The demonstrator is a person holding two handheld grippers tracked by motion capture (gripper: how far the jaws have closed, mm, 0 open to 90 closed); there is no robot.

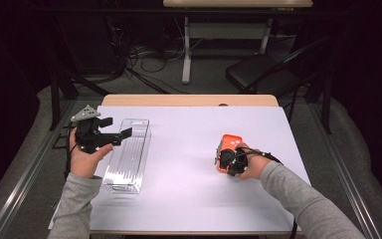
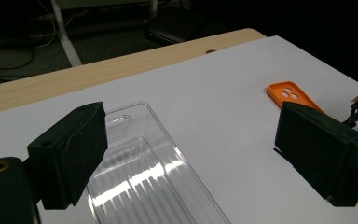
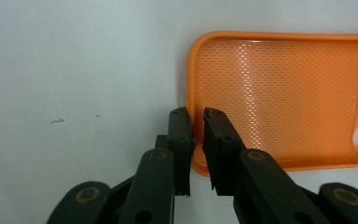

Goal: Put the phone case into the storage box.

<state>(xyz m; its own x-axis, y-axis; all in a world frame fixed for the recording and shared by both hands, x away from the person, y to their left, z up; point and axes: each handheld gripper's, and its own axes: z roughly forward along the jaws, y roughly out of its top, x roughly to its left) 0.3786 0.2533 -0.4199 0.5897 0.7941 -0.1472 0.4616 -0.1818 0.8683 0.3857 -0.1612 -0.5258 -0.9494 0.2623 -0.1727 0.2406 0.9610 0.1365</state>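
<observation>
1. While the phone case (image 3: 279, 93) lies open side up on the white table (image 1: 189, 149), the right gripper (image 3: 196, 135) pinches its rim, one jaw on each side of the edge.
2. The left gripper (image 1: 115, 127) hangs wide open, holding nothing, over the far end of the clear tray (image 1: 128, 154), well apart from the case.

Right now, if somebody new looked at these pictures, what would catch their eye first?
Probably the bright orange phone case on the white table, at the person's right, with the right gripper pinching its rim. Next, the clear plastic tray lying at the left, where the left gripper hovers over it with its jaws wide apart.
</observation>
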